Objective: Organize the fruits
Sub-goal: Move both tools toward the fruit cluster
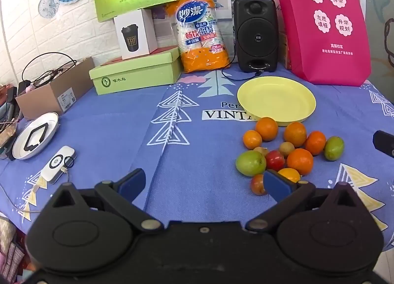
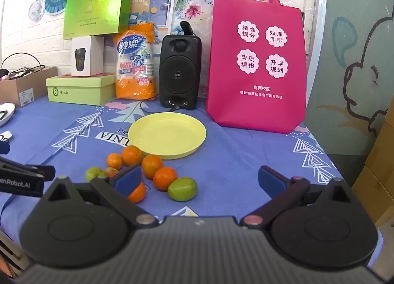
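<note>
- On the blue tablecloth (image 1: 197, 141), a heap of fruits (image 1: 290, 151) lies just in front of the yellow plate (image 2: 170, 133).
- Left gripper (image 1: 209, 185) hovers nearby, jaws wide apart, holding nothing.
- Right gripper (image 2: 199, 180) likewise gapes empty.

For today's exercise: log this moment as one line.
left claw: open, empty | right claw: open, empty | fruits: on cloth | yellow plate: empty
</note>
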`<state>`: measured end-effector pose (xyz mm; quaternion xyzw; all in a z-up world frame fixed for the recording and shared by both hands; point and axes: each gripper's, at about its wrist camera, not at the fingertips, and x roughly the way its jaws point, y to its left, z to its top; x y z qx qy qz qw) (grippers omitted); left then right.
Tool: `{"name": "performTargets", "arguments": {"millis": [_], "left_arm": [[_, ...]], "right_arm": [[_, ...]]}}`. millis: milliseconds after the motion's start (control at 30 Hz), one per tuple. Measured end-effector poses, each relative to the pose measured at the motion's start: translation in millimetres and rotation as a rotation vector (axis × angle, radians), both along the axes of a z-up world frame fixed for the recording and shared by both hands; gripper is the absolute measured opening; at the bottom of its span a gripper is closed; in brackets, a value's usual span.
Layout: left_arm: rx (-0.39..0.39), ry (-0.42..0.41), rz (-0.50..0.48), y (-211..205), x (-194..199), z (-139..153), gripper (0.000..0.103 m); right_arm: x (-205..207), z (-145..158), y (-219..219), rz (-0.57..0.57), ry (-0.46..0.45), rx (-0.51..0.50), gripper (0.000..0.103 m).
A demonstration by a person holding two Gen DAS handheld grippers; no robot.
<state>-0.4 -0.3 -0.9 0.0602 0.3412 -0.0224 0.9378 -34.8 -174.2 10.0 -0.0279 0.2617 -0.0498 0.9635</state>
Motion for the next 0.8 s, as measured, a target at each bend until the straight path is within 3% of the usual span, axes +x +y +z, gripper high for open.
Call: {"name": "performTargets", "arguments": {"millis": [233, 433, 533, 567, 633, 700, 800], "left_arm": [[-0.008, -0.003, -0.007, -3, 0, -4, 0.103], [-0.006, -0.053, -0.024, 4, -4, -6, 0.103], [-0.045, -0.071, -0.05, 8, -6, -9, 0.103], [-0.063, -0.064, -0.058, 10, -6, -9, 0.103], [-0.037, 0.047, -0.071, 12, 2, -14, 0.103], [-0.063, 0.074, -0.091, 14, 6, -15, 0.103], [-0.081, 0.036, -0.117, 11, 10, -16, 0.103]], "right_arm": [[1, 0, -3, 0.012, 0.002, 0.018, 0.103], [8, -7, -14, 0.044, 0.041, 0.076, 0.103], [10, -12, -20, 0.056, 0.051, 0.094, 0.103], [10, -13, -21, 0.057, 0.046, 0.091, 0.103], [10, -14, -23, 0.054, 0.039, 0.075, 0.103], [12, -16, -23, 0.073, 0.042, 0.058, 0.103], [13, -20, -21, 0.098, 0.042, 0.033, 0.103]]}}
